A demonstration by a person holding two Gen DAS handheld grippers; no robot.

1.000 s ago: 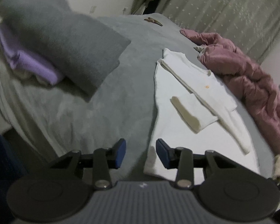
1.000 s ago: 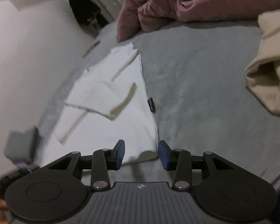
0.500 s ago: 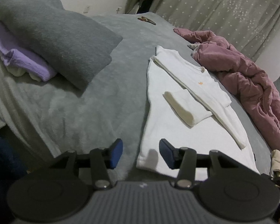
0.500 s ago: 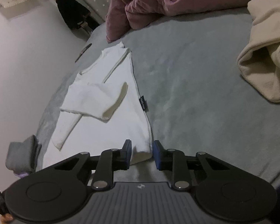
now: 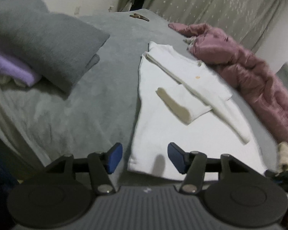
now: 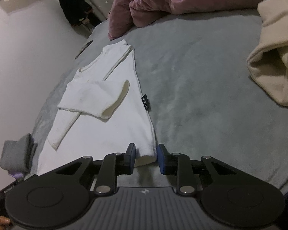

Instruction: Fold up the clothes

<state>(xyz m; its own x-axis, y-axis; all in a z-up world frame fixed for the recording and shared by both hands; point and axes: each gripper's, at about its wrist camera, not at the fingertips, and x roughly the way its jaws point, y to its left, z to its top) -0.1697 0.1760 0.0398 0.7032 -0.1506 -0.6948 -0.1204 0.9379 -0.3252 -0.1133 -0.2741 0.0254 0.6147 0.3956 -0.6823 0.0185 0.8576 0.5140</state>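
Note:
A white long-sleeved shirt (image 5: 182,130) (image 6: 105,134) lies flat on the grey bed cover (image 5: 98,105) (image 6: 201,86), both sleeves folded across its body. My left gripper (image 5: 145,156) hangs over the near-left hem corner. Its jaws are opening, the corner lies between the blue pads (image 5: 115,156), and they do not press on it. My right gripper (image 6: 146,158) is at the other hem corner. Its pads (image 6: 132,157) stand narrow against both sides of that bunched corner. A black side tag (image 6: 145,102) shows on the shirt's edge.
A folded grey garment (image 5: 44,42) (image 6: 17,153) lies on a purple one (image 5: 15,67) at the bed's left. A crumpled pink jacket (image 5: 249,72) (image 6: 163,2) lies behind the shirt. At the right lies a beige garment (image 6: 274,57). A small brown object (image 5: 139,16) lies at the far edge.
The left gripper's jaws widened and it shifted so the shirt's hem corner sits between them. The right gripper's jaws narrowed onto the other hem corner.

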